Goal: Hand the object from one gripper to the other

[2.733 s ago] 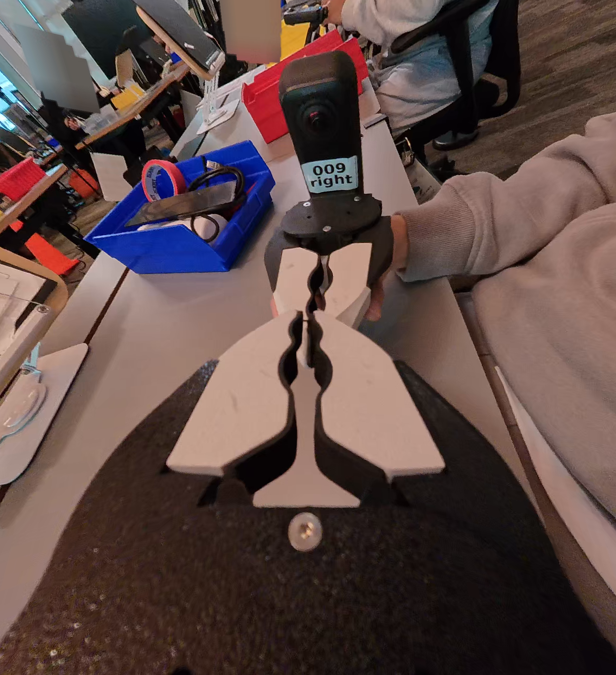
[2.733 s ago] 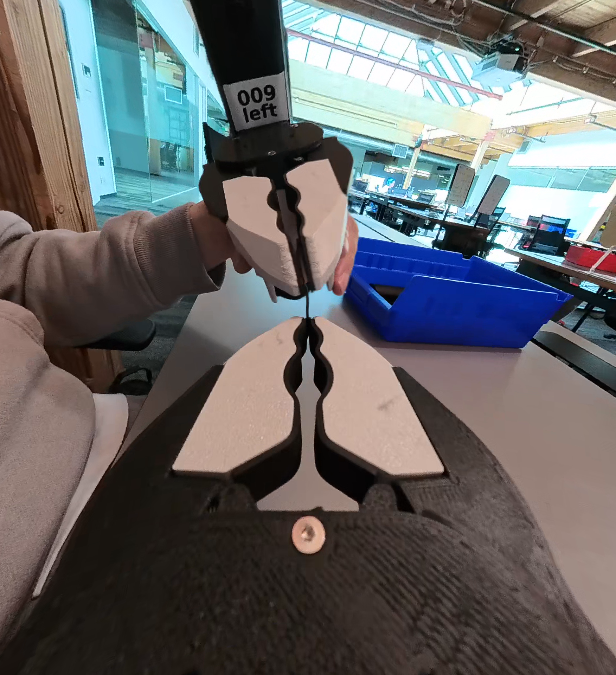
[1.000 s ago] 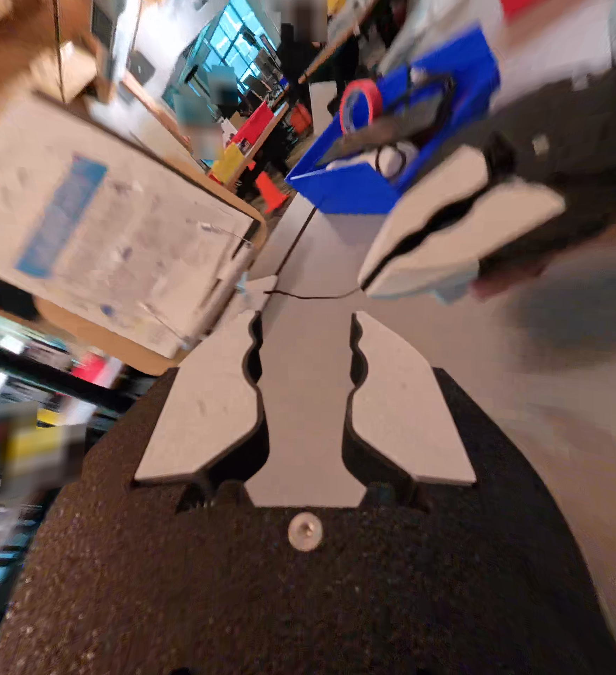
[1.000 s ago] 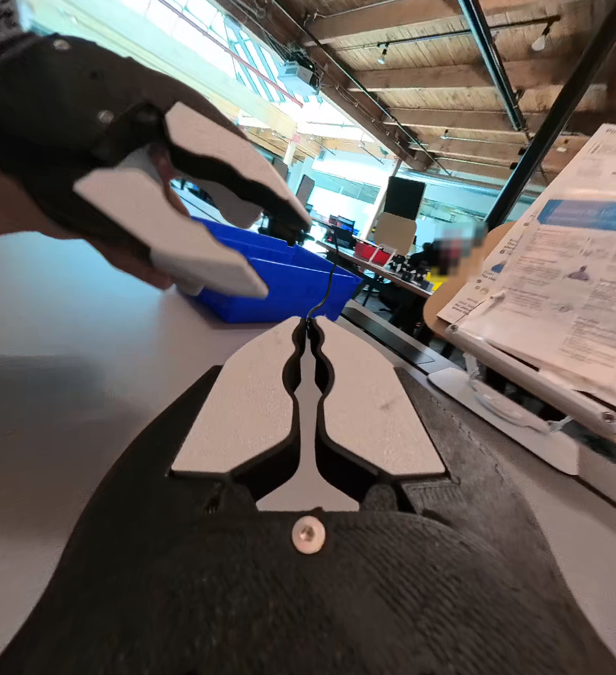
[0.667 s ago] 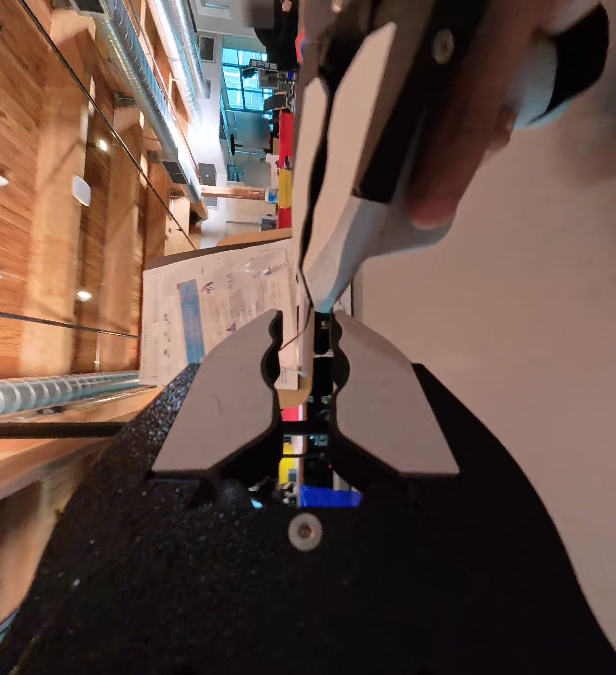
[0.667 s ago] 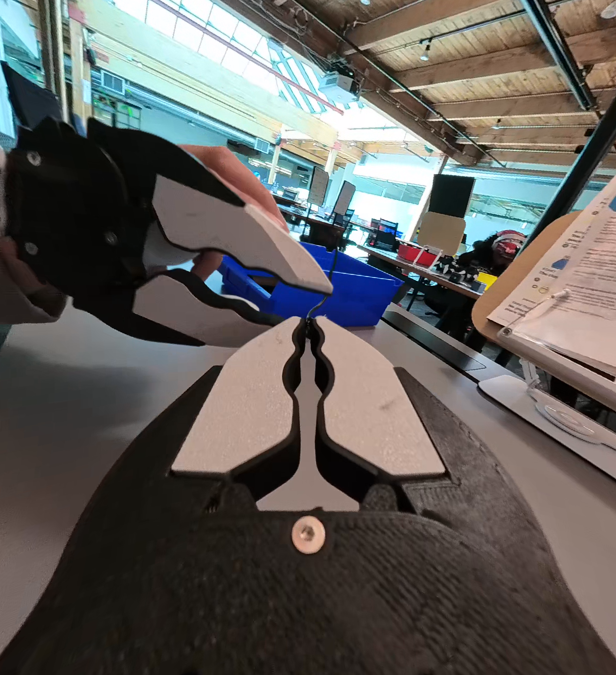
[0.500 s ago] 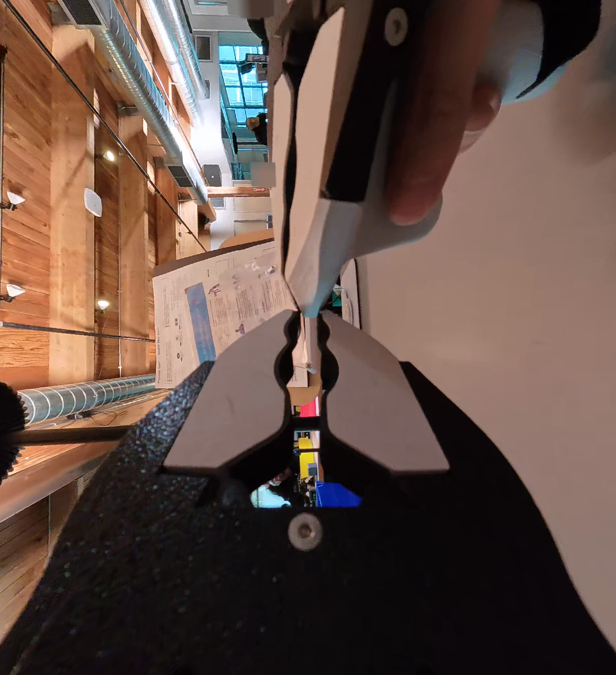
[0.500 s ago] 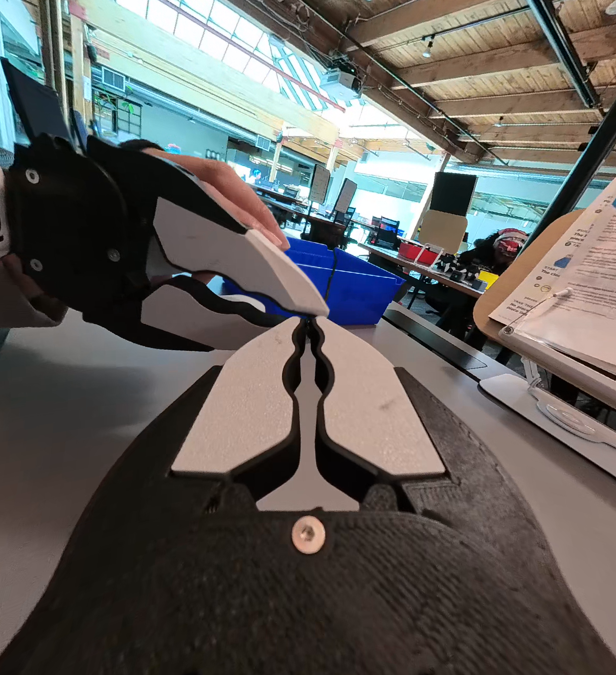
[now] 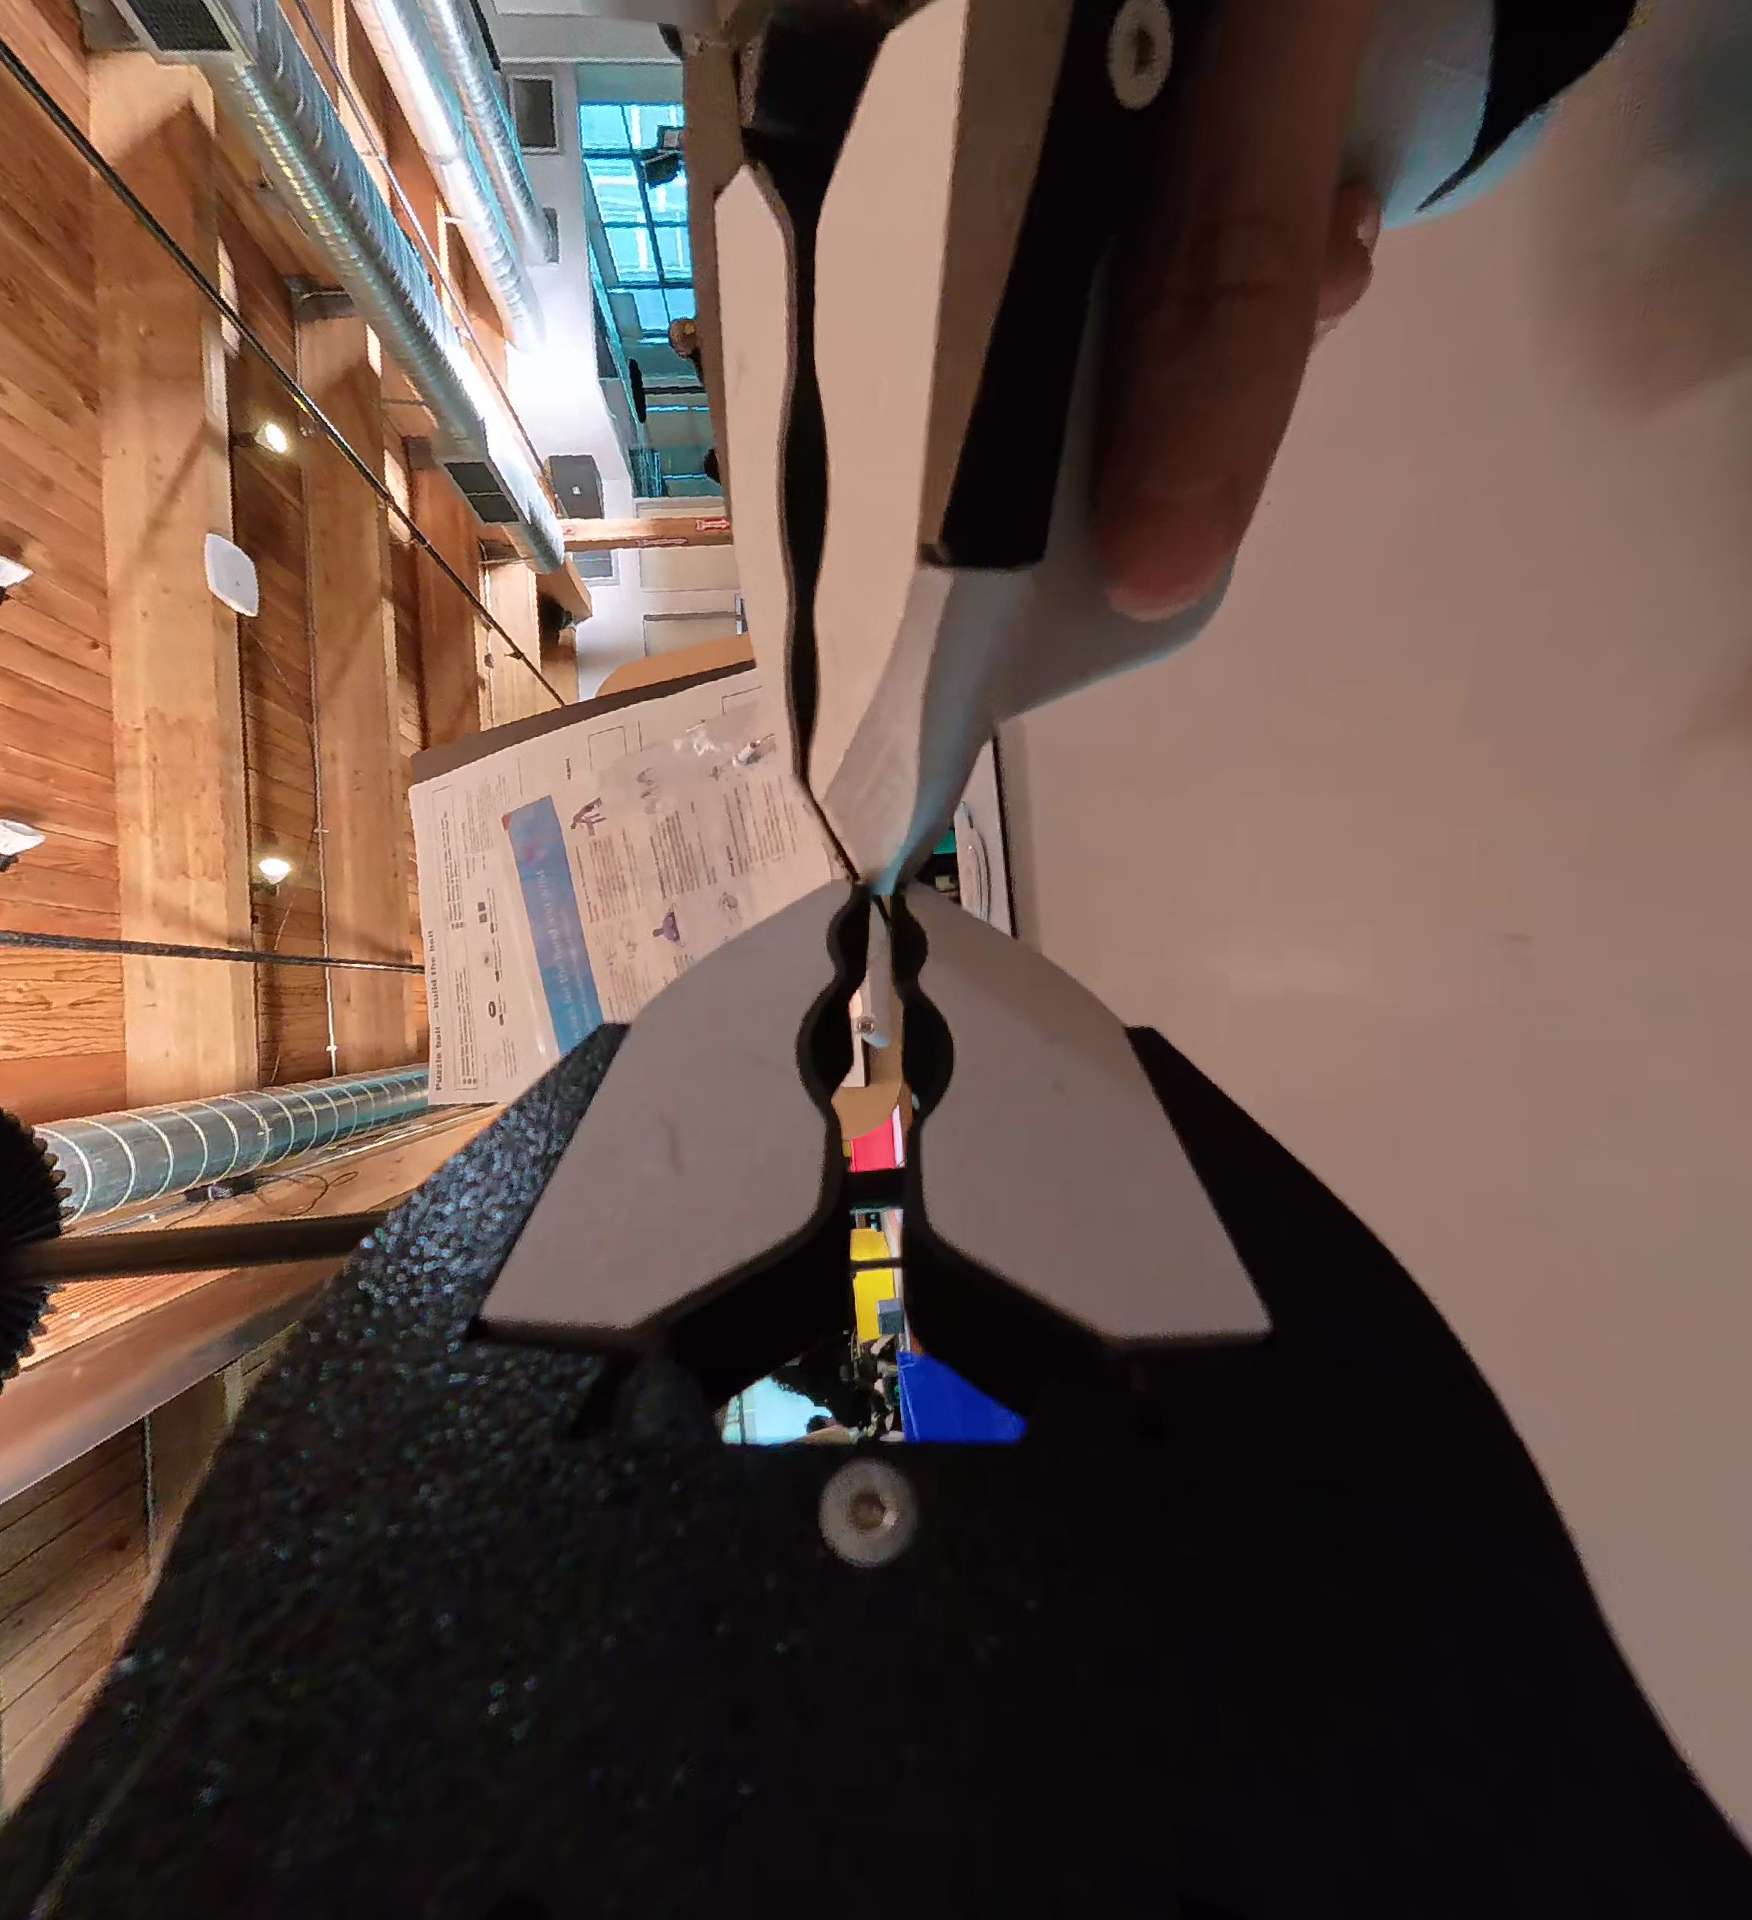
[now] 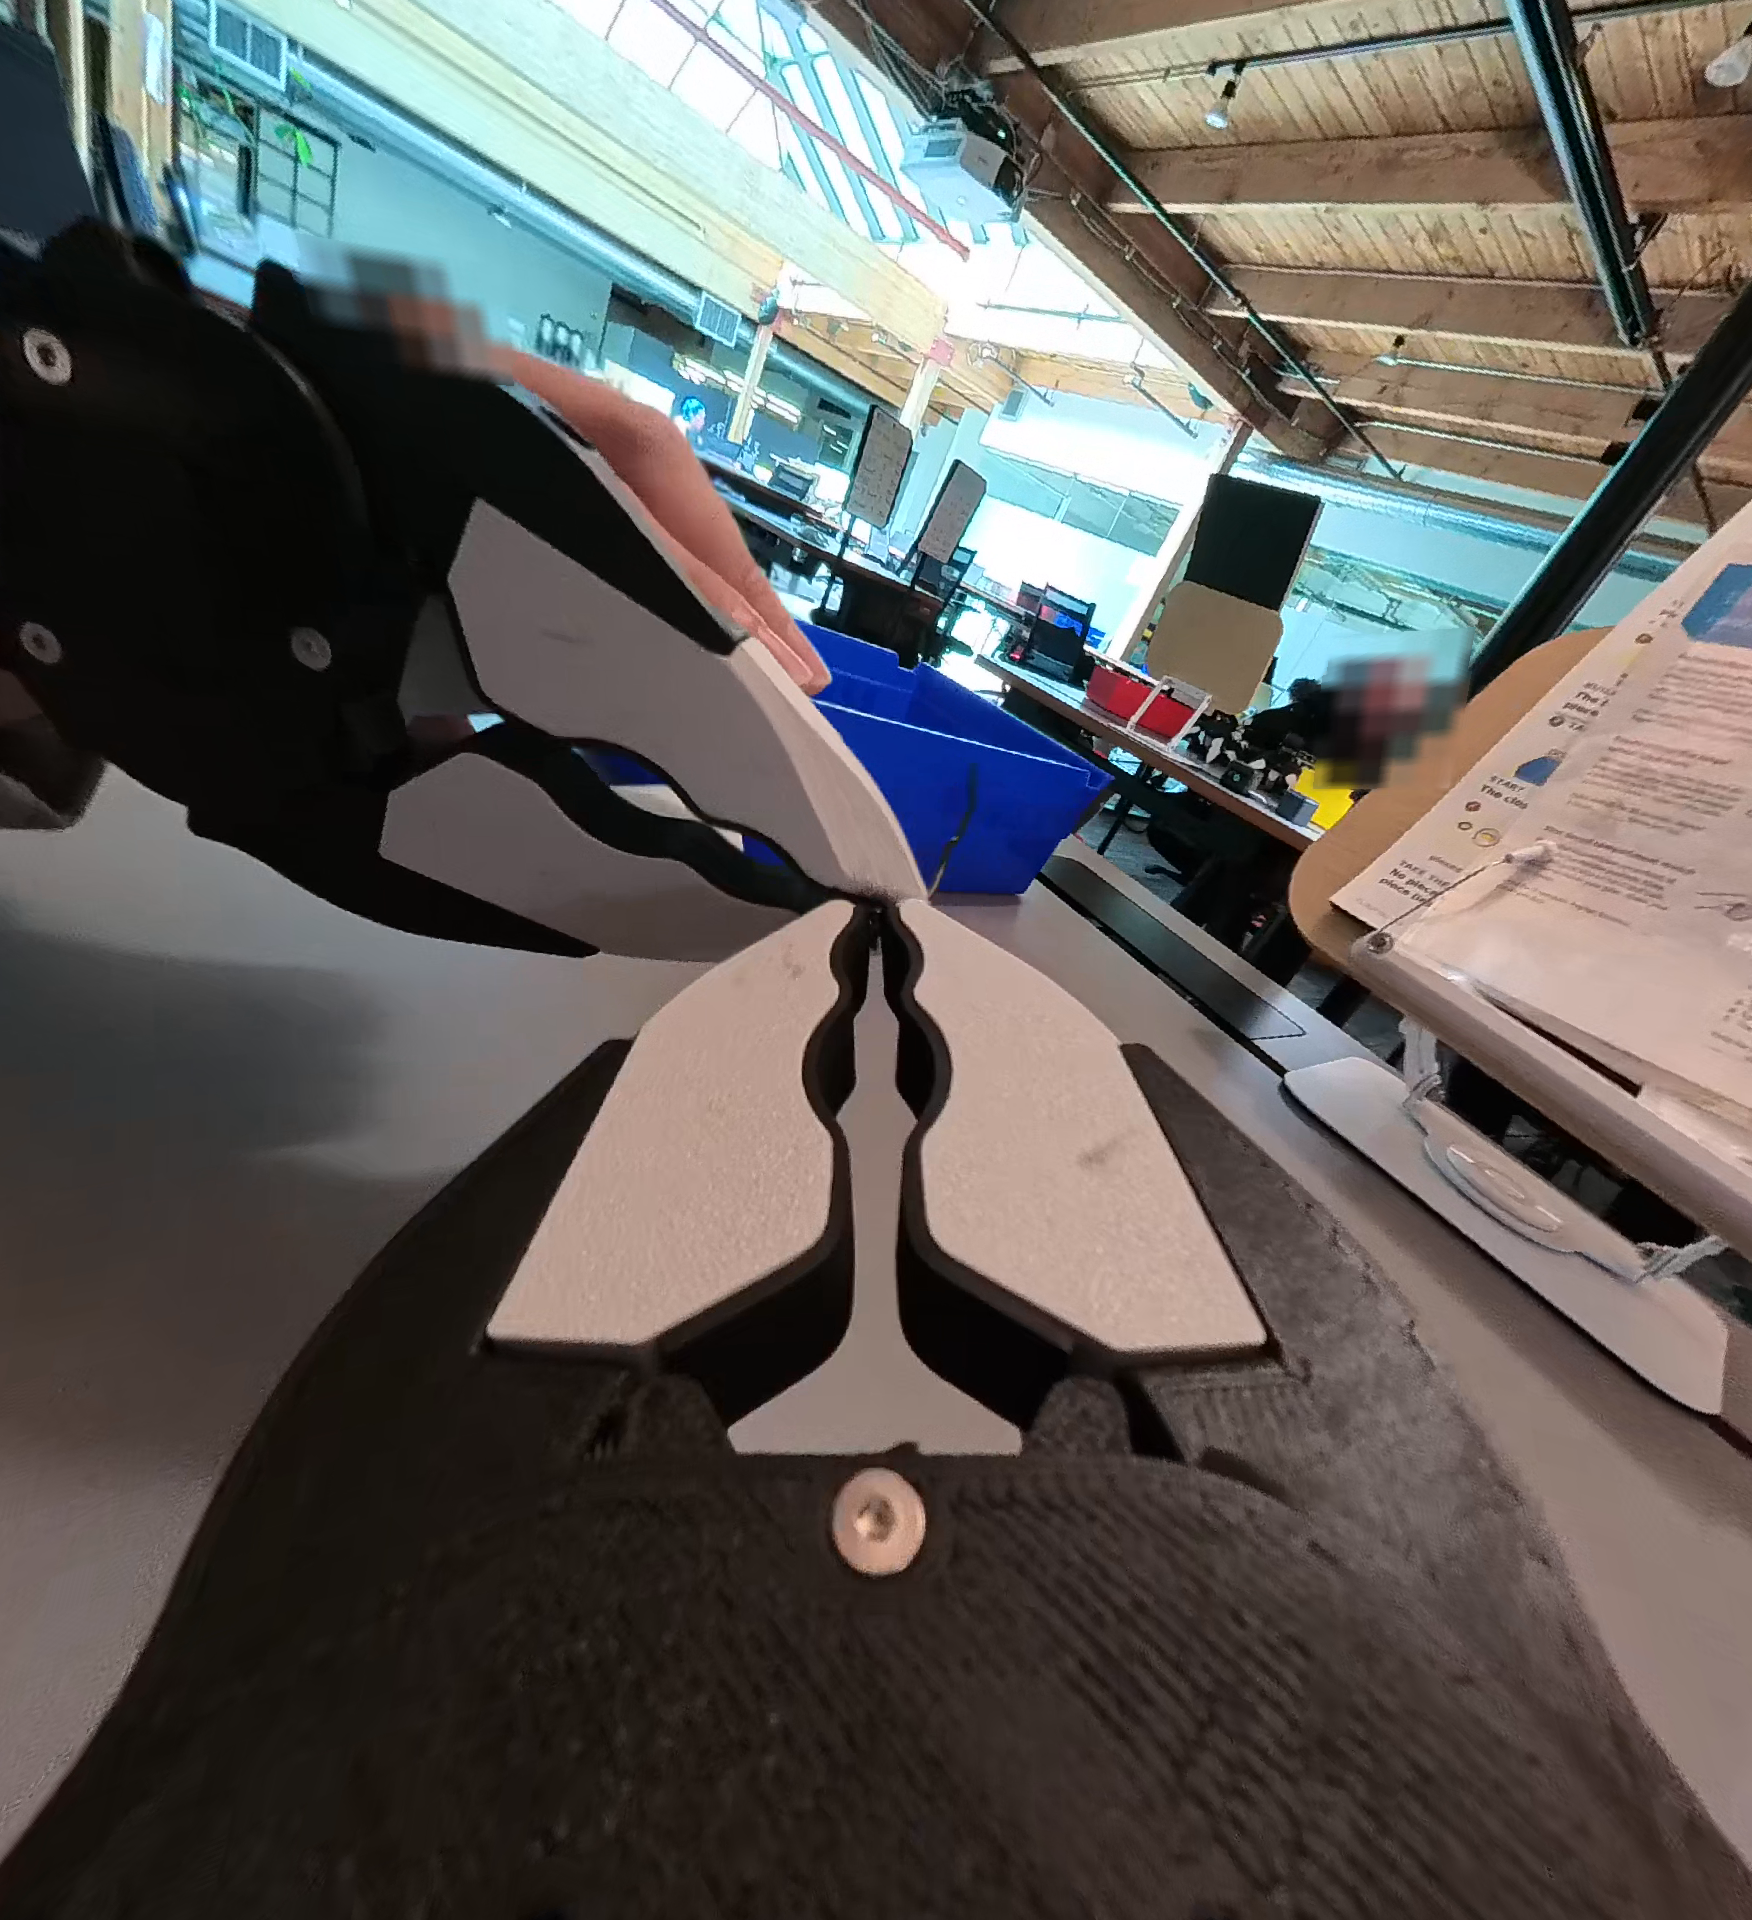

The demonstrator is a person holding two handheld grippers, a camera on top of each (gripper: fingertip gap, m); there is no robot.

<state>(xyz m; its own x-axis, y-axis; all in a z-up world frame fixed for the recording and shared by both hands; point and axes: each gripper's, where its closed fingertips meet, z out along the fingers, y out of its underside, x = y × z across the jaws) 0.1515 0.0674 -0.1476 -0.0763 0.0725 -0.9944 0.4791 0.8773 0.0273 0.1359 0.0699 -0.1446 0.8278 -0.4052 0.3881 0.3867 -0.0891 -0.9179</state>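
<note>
Right gripper [image 10: 877, 920] clenched on thin black wire [image 10: 955, 831], left gripper [image 10: 867, 883] tips closed, meeting it from ten o'clock, blue bin [image 10: 965, 790] behind.

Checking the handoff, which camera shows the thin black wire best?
Right wrist view: the thin black wire curls up from the right gripper tips against the blue bin. Left wrist view hardly shows it.

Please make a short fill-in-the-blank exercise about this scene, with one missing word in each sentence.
1. The right gripper pinches a thin cord whose colour is ___.
2. The bin on the table behind the fingertips is ___ in colour.
3. In the right wrist view, the left gripper reaches in from the ___ side.
4. In that view, the printed sheet stands on the ___ side.

Missing words: black; blue; left; right
</note>
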